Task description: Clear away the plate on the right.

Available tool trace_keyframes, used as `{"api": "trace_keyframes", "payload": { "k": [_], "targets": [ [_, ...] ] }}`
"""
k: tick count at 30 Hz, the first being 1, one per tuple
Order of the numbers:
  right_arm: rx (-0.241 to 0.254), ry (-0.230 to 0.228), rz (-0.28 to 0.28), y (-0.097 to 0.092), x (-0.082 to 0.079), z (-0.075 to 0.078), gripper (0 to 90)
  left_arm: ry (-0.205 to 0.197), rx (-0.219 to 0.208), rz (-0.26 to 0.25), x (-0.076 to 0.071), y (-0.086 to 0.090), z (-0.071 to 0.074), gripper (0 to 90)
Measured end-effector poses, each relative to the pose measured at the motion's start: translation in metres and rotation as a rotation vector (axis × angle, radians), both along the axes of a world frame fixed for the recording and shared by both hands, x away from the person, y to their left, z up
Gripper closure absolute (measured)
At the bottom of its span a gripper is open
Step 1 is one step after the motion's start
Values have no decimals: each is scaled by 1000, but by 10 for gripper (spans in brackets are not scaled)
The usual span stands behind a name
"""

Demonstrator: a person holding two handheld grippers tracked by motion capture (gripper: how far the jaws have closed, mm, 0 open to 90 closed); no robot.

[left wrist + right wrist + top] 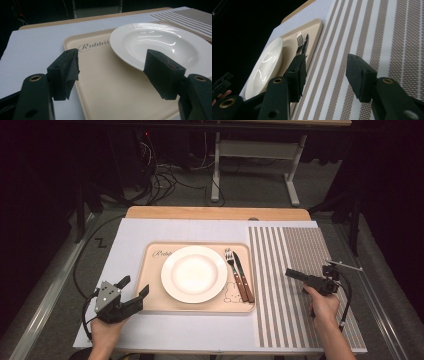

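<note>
Right now, you are holding your left gripper (134,287) over the near left corner of the beige plastic tray (150,290), its jaws spread wide with nothing between them; in the left gripper view the two black jaws are framing the tray's edge and the rim of the round white ceramic plate (160,42). That plate is sitting in the middle of the tray, and just beside it on the tray's right side a steel fork with a brown wooden handle (235,272) and a matching knife (243,275) are lying side by side, tips pointing away from you. Your right gripper (291,273) is hovering over the brown-and-white striped woven placemat (295,320), pointing left toward the cutlery and standing apart from it, its jaws parted and empty. The tray is resting on a pale lavender sheet (130,235) that is covering the table, touching the placemat's left edge.
</note>
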State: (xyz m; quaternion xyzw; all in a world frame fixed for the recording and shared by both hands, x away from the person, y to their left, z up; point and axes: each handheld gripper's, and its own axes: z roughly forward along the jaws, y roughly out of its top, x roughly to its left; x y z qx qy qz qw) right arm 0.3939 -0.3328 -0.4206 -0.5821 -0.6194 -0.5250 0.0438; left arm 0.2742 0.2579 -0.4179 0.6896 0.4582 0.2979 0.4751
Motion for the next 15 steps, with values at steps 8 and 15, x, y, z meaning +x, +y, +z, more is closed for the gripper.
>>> {"api": "trace_keyframes", "payload": {
  "k": [8,15],
  "targets": [
    [-16,-28,-32,-13,-9,0,495,2,1,0,0,0,0,287],
    [-53,-70,-43,-18,-14,3,458,3,1,1,0,0,0,287]
  ]
}}
